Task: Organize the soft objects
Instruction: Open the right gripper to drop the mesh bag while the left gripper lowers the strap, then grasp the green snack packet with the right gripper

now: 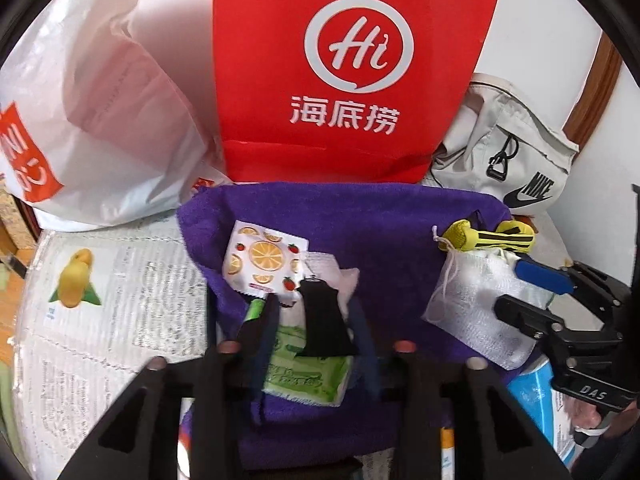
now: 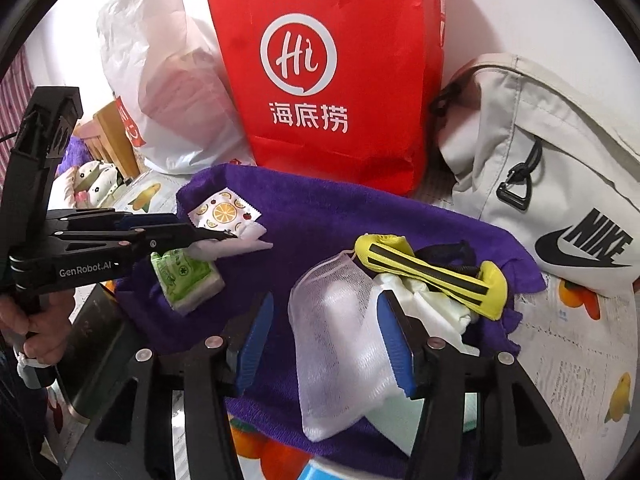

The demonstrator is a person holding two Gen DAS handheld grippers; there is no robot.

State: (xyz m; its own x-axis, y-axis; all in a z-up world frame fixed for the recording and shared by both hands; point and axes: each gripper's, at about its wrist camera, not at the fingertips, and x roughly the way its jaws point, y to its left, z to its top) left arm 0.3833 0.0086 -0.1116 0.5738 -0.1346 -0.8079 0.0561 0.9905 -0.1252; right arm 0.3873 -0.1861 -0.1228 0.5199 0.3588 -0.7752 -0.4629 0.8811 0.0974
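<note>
Center of both views is a purple towel (image 2: 320,216) spread out as the work spot, prob so the soft stuff stays in one place. Behind it, upper part of the frame: 1 red paper bag (image 2: 328,80), 1 white plastic bag (image 2: 160,92) to its left, 1 grey Nike bag (image 2: 560,168) on the right. My guess is they're parked at the back as possible drop spots, can't say which.

On the towel I count 1 white mesh pouch (image 2: 336,344), 1 yellow-and-black strap thing (image 2: 432,268), 1 green tissue pack (image 2: 186,276), 1 fruit-print packet (image 2: 224,214) and 1 white wipe/tissue (image 2: 236,246).

Left gripper (image 2: 230,236), seen at left of the right cam, looks clenched on the white wipe, w/ the tip right at its edge. In its own cam the fingers sit close together over the green pack, so exactly what's pinched is a bit hard to tell.

Right gripper (image 2: 326,346) is released, blue pads (image 2: 256,344) spread wide either side of the mesh pouch, not squeezing yet. Looks lined up for a grab, imo.
</note>
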